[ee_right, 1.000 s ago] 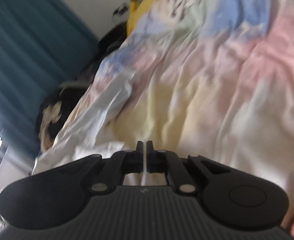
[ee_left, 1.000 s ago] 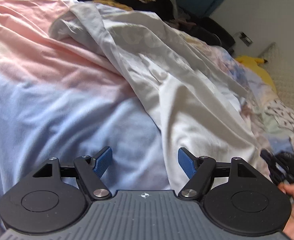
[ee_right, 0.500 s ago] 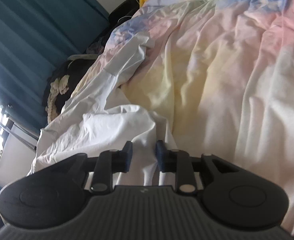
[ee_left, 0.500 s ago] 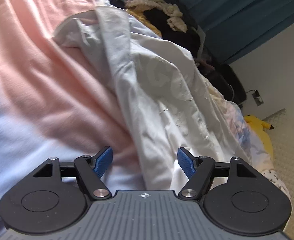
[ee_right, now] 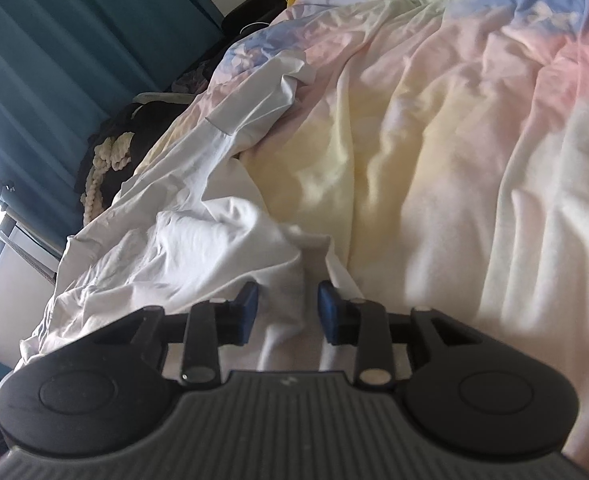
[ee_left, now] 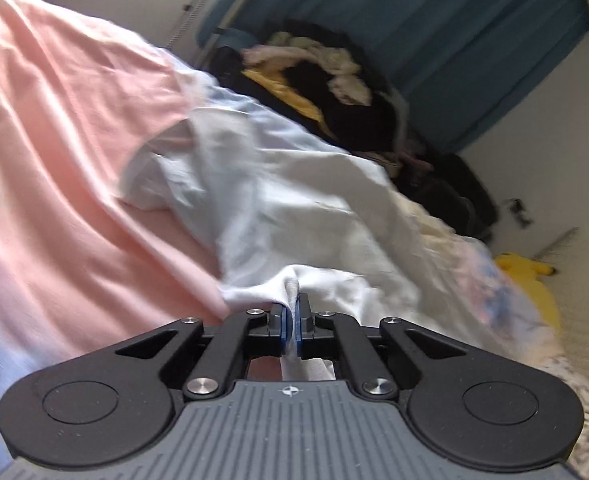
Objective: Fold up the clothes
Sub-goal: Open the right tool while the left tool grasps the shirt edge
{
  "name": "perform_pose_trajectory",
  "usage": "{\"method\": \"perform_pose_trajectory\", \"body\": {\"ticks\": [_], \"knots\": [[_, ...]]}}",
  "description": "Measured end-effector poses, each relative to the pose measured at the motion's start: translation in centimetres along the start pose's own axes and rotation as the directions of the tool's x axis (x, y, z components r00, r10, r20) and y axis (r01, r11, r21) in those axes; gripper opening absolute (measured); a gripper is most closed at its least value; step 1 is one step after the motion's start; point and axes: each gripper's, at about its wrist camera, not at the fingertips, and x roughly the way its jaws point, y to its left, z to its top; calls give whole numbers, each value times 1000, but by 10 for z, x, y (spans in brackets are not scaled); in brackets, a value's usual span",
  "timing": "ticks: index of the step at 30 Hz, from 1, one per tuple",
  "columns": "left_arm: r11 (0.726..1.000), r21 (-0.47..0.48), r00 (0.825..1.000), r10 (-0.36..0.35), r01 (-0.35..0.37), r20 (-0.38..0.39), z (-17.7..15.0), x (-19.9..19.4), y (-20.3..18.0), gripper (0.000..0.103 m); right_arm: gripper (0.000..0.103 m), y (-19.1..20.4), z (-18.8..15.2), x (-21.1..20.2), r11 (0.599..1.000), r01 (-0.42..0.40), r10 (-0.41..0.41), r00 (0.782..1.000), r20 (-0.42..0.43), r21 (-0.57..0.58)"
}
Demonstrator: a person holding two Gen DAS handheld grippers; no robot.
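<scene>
A white garment lies crumpled on a pastel pink, yellow and blue bedspread. My left gripper is shut on a fold of the white garment, which bunches up between its blue pads. In the right wrist view the same white garment stretches away to the left with a sleeve toward the curtain. My right gripper is open, its blue pads apart over a fold of the garment, not pinching it.
A pile of dark, cream and yellow clothes sits beyond the bed by a teal curtain. A yellow plush toy lies at the right. The bedspread spreads wide to the right of the garment.
My left gripper moved onto the garment and closed on a fold of it. My right gripper, shut on the cloth a second ago, has opened and let go.
</scene>
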Motion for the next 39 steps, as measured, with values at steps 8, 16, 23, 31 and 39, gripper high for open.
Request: {"method": "perform_pose_trajectory", "body": {"ticks": [8,16,23,31,39], "knots": [[993,-116,995,-48,38,-84,-25,-15,16,15,40,-4,4,-5,1000,-2,2,1000,6,16],[997,-42,987,-66,61,-144,-60,-25,-2,42,45,-10,6,-17,1000,13,-13,1000,-2,28],[995,-62,986,-82,74,-148,-59,2,-2,0,38,-14,5,-15,998,48,-49,999,22,39],[967,-182,984,-178,180,25,-38,-50,14,0,40,-17,5,-15,997,57,-58,998,11,45],[979,-155,986,-146,132,-85,-45,-39,11,2,1,-8,7,-21,1000,-5,4,999,41,9]]}}
